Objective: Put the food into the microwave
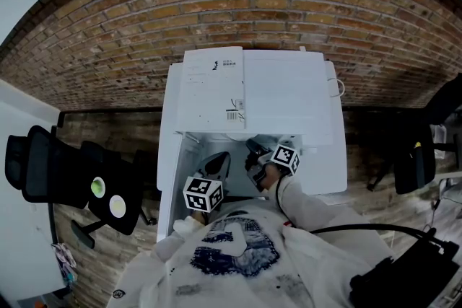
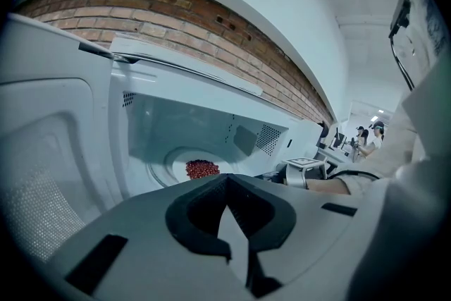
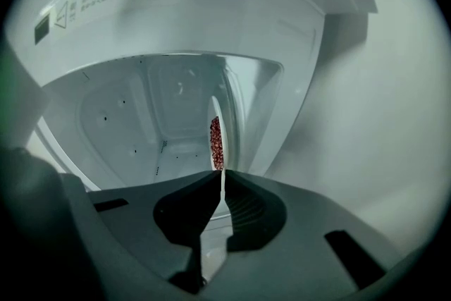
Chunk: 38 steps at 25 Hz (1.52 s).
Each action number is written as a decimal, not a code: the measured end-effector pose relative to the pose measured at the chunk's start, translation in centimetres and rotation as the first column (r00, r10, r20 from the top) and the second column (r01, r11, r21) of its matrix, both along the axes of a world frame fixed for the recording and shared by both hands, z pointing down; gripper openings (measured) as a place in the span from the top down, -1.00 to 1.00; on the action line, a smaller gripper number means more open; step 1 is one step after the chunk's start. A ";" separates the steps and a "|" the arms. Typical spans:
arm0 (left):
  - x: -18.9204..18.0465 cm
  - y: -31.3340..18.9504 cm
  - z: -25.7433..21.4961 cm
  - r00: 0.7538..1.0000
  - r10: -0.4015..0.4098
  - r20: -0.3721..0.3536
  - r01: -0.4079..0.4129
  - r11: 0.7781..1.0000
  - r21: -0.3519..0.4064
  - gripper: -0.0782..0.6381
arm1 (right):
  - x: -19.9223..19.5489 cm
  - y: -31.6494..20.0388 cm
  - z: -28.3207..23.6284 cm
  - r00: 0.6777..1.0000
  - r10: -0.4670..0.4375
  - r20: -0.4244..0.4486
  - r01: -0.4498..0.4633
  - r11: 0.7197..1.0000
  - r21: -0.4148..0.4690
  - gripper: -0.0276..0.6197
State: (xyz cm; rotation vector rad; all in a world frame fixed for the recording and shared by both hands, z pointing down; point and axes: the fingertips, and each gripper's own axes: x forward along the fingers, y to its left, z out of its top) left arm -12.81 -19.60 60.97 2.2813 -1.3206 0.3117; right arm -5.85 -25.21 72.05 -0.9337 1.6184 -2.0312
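Observation:
The white microwave (image 1: 289,94) stands with its door (image 1: 167,177) swung open to the left. Inside the cavity a white plate (image 2: 184,164) carries a heap of small red food (image 2: 202,168). In the right gripper view the plate shows edge-on as a thin white line (image 3: 223,183) running from between the jaws, with the red food (image 3: 216,141) just beyond. My right gripper (image 3: 221,180) is shut on the plate's rim and reaches into the cavity (image 1: 254,159). My left gripper (image 2: 225,178) is shut and holds nothing; it hovers outside the opening, next to the door (image 1: 219,168).
Paper sheets (image 1: 213,86) lie on top of the microwave. Black office chairs (image 1: 43,169) stand at the left and another (image 1: 415,162) at the right. A brick surface (image 1: 238,3) lies behind. People sit at desks far off (image 2: 366,137).

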 end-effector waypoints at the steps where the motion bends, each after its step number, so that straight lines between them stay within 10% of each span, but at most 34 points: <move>1: 0.1 0.1 0.0 1.000 -0.001 0.000 0.001 1.000 0.001 0.76 | 0.0 0.1 -0.1 1.000 -0.006 -0.001 0.006 1.000 0.003 0.84; 14: 0.9 1.0 -0.2 1.000 -0.008 -0.007 0.008 1.000 0.007 0.76 | 0.7 2.7 -0.5 0.999 -0.049 -0.001 0.049 0.999 0.006 0.84; 28: 3.0 2.3 -1.9 1.000 0.001 0.007 -0.001 0.999 0.053 0.76 | 5.2 4.8 -6.4 0.983 -0.078 -0.165 0.112 0.973 0.204 0.84; 38: 2.8 3.0 -6.8 0.999 0.036 -0.001 -0.035 0.991 0.129 0.76 | 6.3 6.8 -14.3 0.861 -0.033 -0.508 0.293 0.848 0.442 0.87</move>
